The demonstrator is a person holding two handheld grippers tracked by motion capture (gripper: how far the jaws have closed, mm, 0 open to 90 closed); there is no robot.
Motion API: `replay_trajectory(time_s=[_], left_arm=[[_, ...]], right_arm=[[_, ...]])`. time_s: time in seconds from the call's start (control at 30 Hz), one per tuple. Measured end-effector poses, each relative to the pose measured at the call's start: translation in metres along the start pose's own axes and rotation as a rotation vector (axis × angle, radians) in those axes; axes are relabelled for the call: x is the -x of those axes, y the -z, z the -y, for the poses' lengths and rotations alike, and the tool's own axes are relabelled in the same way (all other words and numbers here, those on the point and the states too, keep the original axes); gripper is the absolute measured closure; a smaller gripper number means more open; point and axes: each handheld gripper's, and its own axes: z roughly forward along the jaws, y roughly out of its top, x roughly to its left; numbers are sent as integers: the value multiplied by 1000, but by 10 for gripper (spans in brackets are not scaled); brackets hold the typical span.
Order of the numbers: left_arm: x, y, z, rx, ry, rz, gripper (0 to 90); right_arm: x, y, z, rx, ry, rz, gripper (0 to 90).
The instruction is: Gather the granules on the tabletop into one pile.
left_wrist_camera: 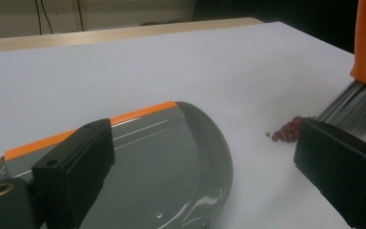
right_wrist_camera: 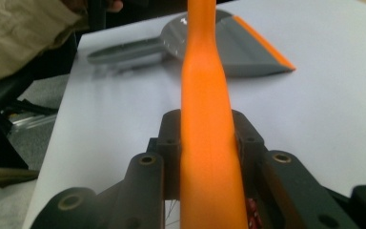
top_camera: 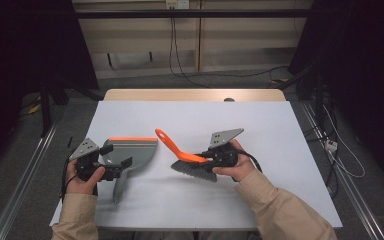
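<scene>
A grey dustpan with an orange lip lies flat on the white table top, its handle pointing toward the near edge. My left gripper stands open over the pan's rear, jaws wide apart and pressing on nothing. In the left gripper view the dustpan lies below the left gripper, with a small heap of red beads on the table beside grey bristles. My right gripper is shut on the orange brush, lifted and tilted. The orange handle runs up between the jaws of the right gripper.
A wooden strip edges the far side of the table. Cables run along the floor and wall behind. In the right gripper view a sleeve and the dustpan lie beyond the brush handle.
</scene>
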Motion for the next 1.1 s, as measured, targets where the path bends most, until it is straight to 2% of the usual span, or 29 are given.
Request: replay_trajectory(time_s=[0.13,0.3,0.43,0.5,0.53,0.57,0.6,0.67,0.8,0.93,1.0,1.1], left_arm=[[1,0,0,-2,-1,1,62],[-1,0,0,-4,-4,-6,62],[-1,0,0,1,2,-5,62],[0,0,0,7,3,-3,62],[0,0,0,5,3,0,62],[0,0,0,4,3,1,62],[0,1,0,4,2,2,62],[0,2,-1,6,-3,2,62],[0,4,-1,21,9,10,62],[2,4,-2,28,6,22,62],[3,5,-3,31,5,27,63],[4,6,-5,36,4,30,62]], right_arm=[[1,-10,12,-37,12,8,712],[10,-15,10,-17,24,37,712],[18,-16,7,6,-4,72,712],[18,-14,5,29,-34,62,712],[17,-11,3,35,-49,82,712],[16,-9,2,28,-67,111,712],[14,-4,1,12,-76,175,712],[10,3,-1,-10,-98,265,712],[0,23,2,20,-189,467,711],[-6,30,15,-7,-243,670,711],[-9,28,23,-4,-283,735,712],[-15,18,30,-16,-288,816,712]])
